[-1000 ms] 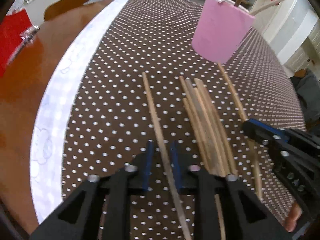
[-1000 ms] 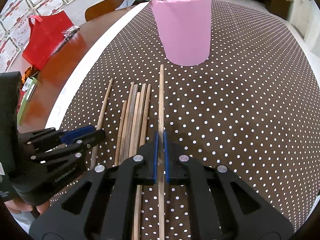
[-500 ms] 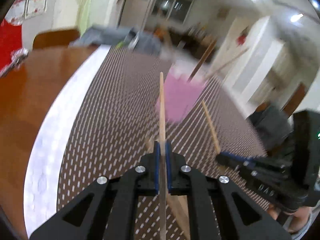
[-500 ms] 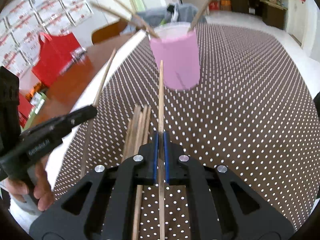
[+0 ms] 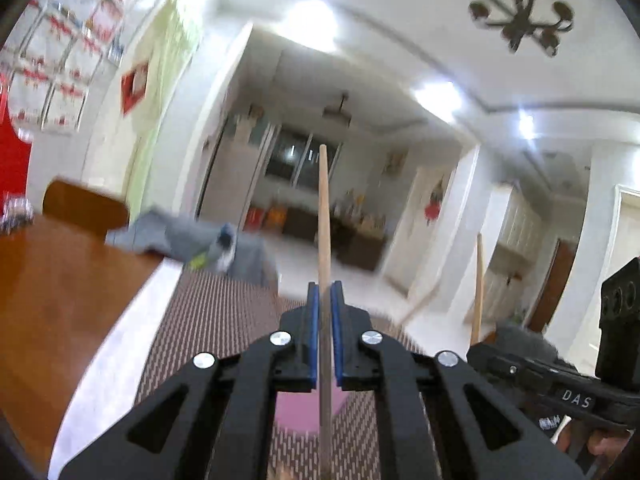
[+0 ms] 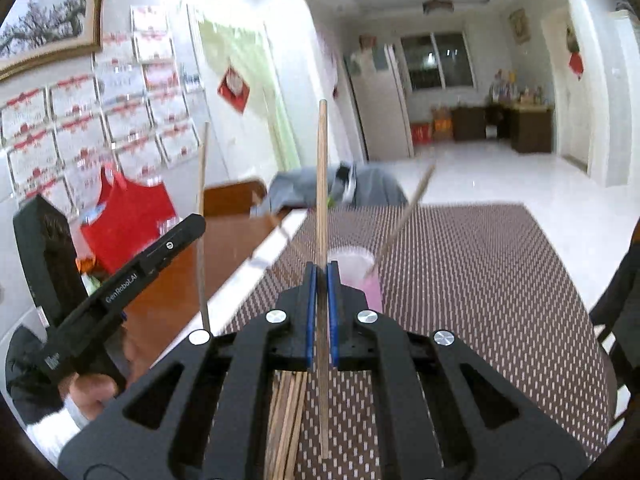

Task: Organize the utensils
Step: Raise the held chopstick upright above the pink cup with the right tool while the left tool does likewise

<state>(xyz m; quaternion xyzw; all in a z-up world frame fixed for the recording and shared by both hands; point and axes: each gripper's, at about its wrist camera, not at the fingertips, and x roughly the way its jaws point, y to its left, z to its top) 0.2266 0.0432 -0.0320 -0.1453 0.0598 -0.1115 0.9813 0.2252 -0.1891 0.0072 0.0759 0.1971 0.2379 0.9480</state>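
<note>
My left claw (image 5: 325,312) pinches one chopstick (image 5: 324,216); my right claw (image 6: 321,300) another (image 6: 321,184); pink cup (image 6: 360,276) mid-table (image 6: 480,280).

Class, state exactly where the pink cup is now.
In the right wrist view, the pink cup stands on the dotted tablecloth, just behind the right gripper.

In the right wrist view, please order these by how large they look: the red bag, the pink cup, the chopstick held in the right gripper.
1. Red bag
2. Chopstick, longest but thin, and nearest the camera, so its rank is unsure
3. Pink cup, partly hidden
</note>
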